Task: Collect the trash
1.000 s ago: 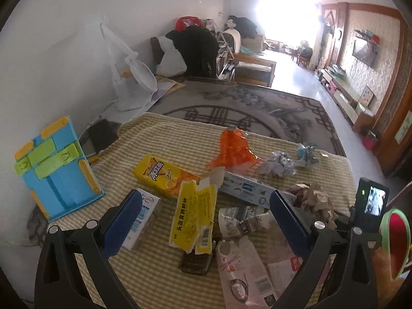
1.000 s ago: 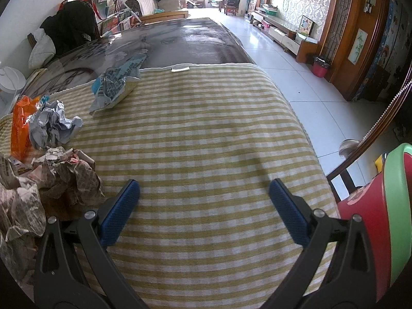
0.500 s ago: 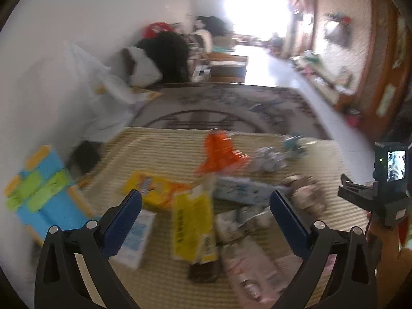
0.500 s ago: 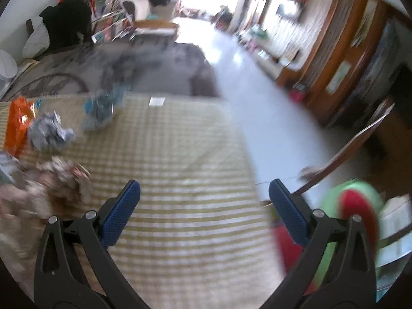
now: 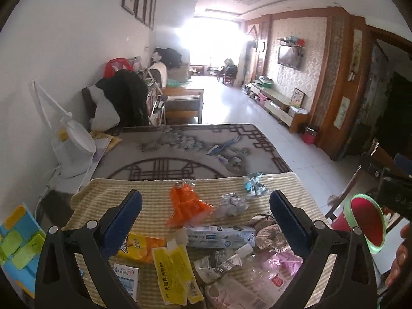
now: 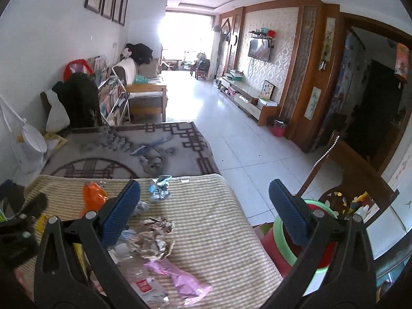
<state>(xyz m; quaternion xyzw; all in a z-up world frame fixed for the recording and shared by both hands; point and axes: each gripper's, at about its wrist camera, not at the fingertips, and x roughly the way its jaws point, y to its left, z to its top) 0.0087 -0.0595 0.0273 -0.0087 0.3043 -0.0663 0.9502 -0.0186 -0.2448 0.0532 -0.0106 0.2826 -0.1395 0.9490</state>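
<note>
Trash lies scattered on a yellow checked cloth (image 5: 108,200): an orange wrapper (image 5: 186,206), a toothpaste box (image 5: 221,235), yellow cartons (image 5: 175,273), a crumpled foil ball (image 5: 233,203), crumpled brown paper (image 6: 152,239) and a pink wrapper (image 6: 180,280). A red bin with a green rim (image 5: 365,221) stands off the cloth's right edge; in the right wrist view the bin (image 6: 280,242) sits low under the right finger. My left gripper (image 5: 206,219) hangs open above the pile, holding nothing. My right gripper (image 6: 204,211) is open and empty over the cloth's right side.
A blue and yellow block toy (image 5: 15,244) sits at the cloth's left edge. A white lamp (image 5: 69,144) stands by the wall on the patterned grey tabletop (image 5: 180,152). A wooden chair (image 6: 360,180) is at the right, by the bin. Tiled floor stretches beyond.
Both grippers have lifted and tilted up, so the trash sits lower in each view and more of the room shows. The right view has swung back left over the cloth.
</note>
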